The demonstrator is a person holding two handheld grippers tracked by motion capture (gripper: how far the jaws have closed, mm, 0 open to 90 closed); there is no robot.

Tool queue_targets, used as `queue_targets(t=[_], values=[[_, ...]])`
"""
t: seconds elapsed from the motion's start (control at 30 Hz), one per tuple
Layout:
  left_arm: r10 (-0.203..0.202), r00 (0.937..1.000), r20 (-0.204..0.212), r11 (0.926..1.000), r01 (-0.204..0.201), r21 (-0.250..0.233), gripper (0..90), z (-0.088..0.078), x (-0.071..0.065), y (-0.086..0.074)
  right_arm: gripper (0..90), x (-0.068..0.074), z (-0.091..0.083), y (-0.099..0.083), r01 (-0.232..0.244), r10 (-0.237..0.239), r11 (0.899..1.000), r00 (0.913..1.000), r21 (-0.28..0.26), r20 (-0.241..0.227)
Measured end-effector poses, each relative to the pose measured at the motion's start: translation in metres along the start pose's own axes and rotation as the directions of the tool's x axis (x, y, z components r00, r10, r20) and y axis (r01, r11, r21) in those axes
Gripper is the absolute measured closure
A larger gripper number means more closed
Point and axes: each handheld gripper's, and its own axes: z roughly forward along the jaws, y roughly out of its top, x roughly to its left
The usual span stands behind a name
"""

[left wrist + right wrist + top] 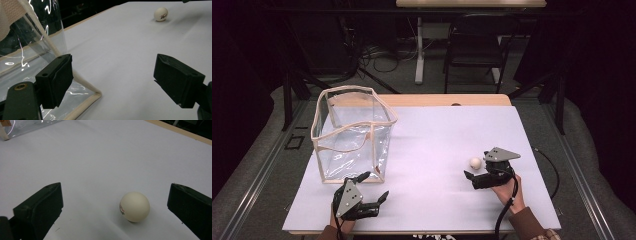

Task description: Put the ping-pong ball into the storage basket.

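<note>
One ball (475,162), one clear bag (353,134), two grippers — that is the count on the white sheet (432,150) that covers the table (447,100).

The bag stands upright at the sheet's left, open at the top, with see-through walls and a cream binding along its edges. Nothing can be made out inside it; glare on the plastic makes the bottom hard to read.

The ball is small, cream-white, with a little printed mark on its side. It lies on the sheet at the right, well apart from the bag.

The right gripper (475,169) is held low at the right side of the sheet, a hand (504,192) behind it. In the right gripper view its jaws stand wide apart, and the ball (134,206) sits on the sheet between them, nearer the right-hand jaw and touching neither. It has hold of nothing.

The left gripper (374,185) is at the near left, just in front of the bag's near corner. In the left gripper view its jaws are wide apart and bare — the bag's bound corner (96,94) lies just beside the left-hand jaw, and the ball (161,14) shows far off at the upper right.
</note>
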Motion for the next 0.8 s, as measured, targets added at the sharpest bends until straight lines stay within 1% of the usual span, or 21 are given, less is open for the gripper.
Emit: queue_targets(t=[0.07,0.3,0.53,0.8], values=[[0.0,1.0,0.0,1.0,0.0,-0.001,15.8,0.0,0.0,0.0,0.0,-0.001,0.003,0.002,0.003,-0.003,1.0,1.0,0.012,-0.003],[0.002,1.0,0.002,1.0,-0.002,0.001,15.7,0.0,0.0,0.0,0.0,-0.003,0.008,0.003,0.003,-0.003,1.0,1.0,0.026,-0.009],[0.005,1.0,0.001,1.0,-0.005,0.001,15.7,0.0,0.0,0.0,0.0,-0.009,0.015,0.003,-0.01,0.011,0.999,0.9999,0.051,-0.013],[0.005,1.0,0.004,1.0,-0.005,0.003,15.7,0.0,0.0,0.0,0.0,-0.014,0.02,0.003,-0.022,0.023,0.998,0.9996,0.065,-0.018]])
